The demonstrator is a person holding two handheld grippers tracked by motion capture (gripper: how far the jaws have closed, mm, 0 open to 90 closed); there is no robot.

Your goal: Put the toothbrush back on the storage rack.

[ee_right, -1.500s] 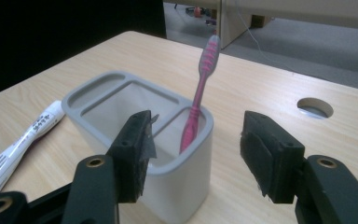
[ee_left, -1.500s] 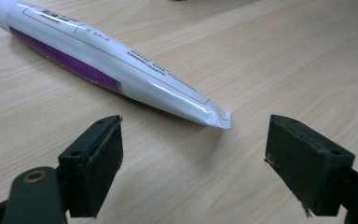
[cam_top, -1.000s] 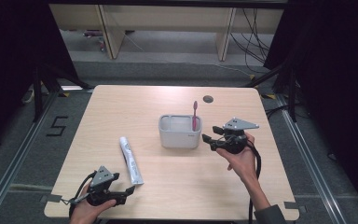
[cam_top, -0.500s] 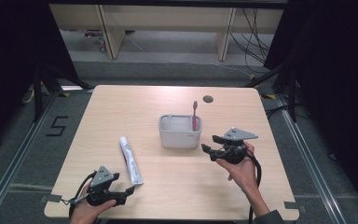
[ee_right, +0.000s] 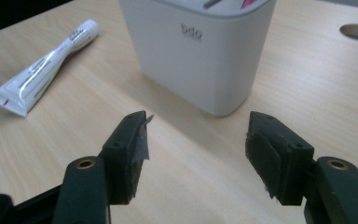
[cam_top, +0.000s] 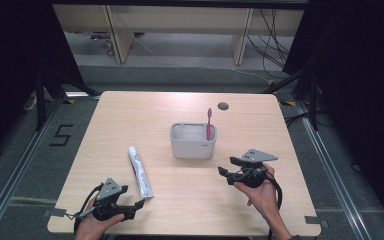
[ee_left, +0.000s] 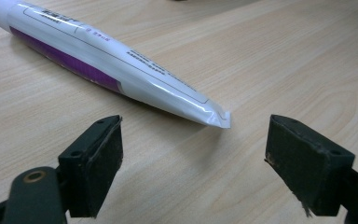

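A white toothpaste tube (cam_top: 140, 171) with a purple stripe lies on the wooden table, its crimped end (ee_left: 216, 116) toward me. My left gripper (cam_top: 134, 210) rests at the front left edge. It is open, with the tube's crimped end just beyond its jaws (ee_left: 193, 140). A pale grey holder cup (cam_top: 193, 141) stands mid-table with a pink toothbrush (cam_top: 209, 124) upright in its right side. My right gripper (cam_top: 227, 167) hangs in front of and to the right of the cup, pointing left. Its jaws (ee_right: 198, 128) have just been opening and nothing is between them. The cup (ee_right: 200, 51) rises just ahead of them.
A round cable hole (cam_top: 223, 106) sits in the table behind the cup. The table's front edge (cam_top: 180, 231) lies just below both hands. Bare wood lies between the tube and the right gripper. Dark floor and shelf legs surround the table.
My right gripper has come down and back toward the front edge, away from the cup's right side. The left gripper, tube, cup and toothbrush have stayed put.
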